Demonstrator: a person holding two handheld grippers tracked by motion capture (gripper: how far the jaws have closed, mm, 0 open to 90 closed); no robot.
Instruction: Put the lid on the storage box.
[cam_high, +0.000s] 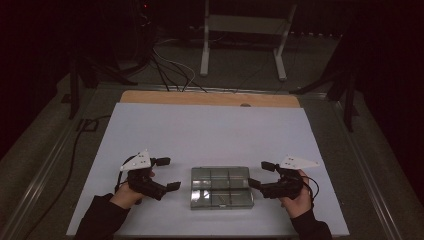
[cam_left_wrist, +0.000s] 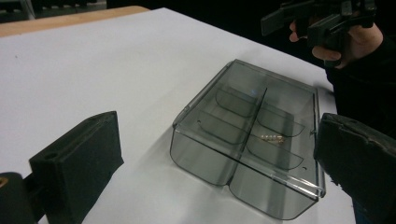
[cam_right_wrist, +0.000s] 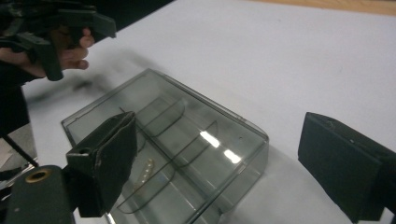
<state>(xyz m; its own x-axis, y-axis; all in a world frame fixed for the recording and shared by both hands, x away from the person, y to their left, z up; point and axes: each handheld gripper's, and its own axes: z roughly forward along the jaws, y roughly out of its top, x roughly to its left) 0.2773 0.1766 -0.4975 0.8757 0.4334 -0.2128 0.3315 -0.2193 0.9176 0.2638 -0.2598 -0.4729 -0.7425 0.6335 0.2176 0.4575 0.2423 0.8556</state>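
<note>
While both hands flank it, the left tongs (cam_high: 166, 174) hang released just left of the clear compartment box (cam_high: 221, 187), which lies near the bench's (cam_high: 210, 125) front edge, about mid-width. A small pale item (cam_left_wrist: 272, 137), perhaps a bead string, rests in one compartment. To the right, the right tongs (cam_high: 262, 174) also stand released, jaws apart and nothing between them. I judge the box is freshly set down; the next move calls for a fresh approach to the lid or walls.
</note>
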